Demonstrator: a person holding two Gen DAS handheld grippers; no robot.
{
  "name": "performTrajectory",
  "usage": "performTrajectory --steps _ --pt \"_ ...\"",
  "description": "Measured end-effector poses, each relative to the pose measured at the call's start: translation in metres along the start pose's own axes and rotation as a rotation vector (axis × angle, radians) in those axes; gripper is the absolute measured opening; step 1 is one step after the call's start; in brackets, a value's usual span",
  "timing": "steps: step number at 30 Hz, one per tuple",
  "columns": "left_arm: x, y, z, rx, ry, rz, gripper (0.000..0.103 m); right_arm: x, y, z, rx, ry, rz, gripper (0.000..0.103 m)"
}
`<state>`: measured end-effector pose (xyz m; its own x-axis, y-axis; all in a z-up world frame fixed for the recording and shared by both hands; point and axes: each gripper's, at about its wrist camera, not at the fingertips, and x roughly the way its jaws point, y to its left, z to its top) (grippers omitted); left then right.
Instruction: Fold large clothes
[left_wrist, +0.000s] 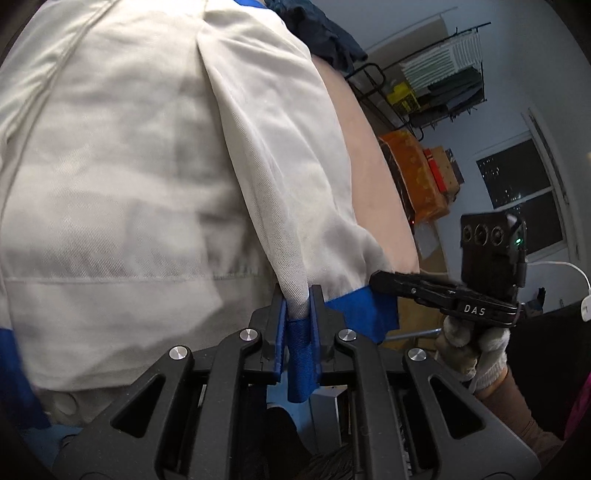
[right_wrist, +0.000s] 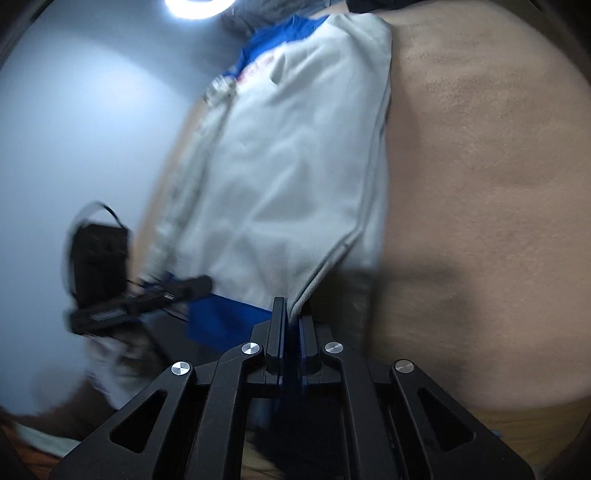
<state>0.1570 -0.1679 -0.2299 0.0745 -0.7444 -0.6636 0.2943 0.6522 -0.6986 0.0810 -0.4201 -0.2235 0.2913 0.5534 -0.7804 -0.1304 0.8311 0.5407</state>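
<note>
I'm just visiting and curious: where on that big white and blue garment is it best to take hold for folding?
On the blue band along the white garment's near edge, coming in from that open edge. The blue hem is thicker and hangs free of the tan surface, and both tools already pinch there: left tool, right tool.

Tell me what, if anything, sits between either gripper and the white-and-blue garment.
Nothing visible does. The left gripper is already shut on the white-and-blue garment at its blue hem, and the right gripper is shut on another bottom edge.

Matt woven cloth on the white jacket (left_wrist: 147, 166), ribbed blue cuff (left_wrist: 301, 354); matt black plastic tool (right_wrist: 291, 325), shiny metal rivets (right_wrist: 250, 348).
</note>
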Motion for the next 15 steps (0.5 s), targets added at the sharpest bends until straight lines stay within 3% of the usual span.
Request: performTrajectory --steps 3,5,8,15 --pt "-0.003 0.006 -0.002 -0.026 -0.005 -0.012 0.009 -0.009 0.002 0.006 -0.012 -0.031 0.037 0.008" --pt "-0.005 0.010 0.001 -0.049 -0.004 -0.034 0.010 -0.015 -0.008 0.016 0.027 -0.068 0.054 0.012" --pt "-0.010 0.010 0.003 -0.044 -0.013 -0.008 0.010 -0.017 -0.025 0.027 0.096 -0.090 0.084 0.013" --pt "-0.004 0.007 0.000 -0.031 -0.007 0.017 0.010 0.022 -0.040 0.037 0.177 -0.030 0.107 0.013"
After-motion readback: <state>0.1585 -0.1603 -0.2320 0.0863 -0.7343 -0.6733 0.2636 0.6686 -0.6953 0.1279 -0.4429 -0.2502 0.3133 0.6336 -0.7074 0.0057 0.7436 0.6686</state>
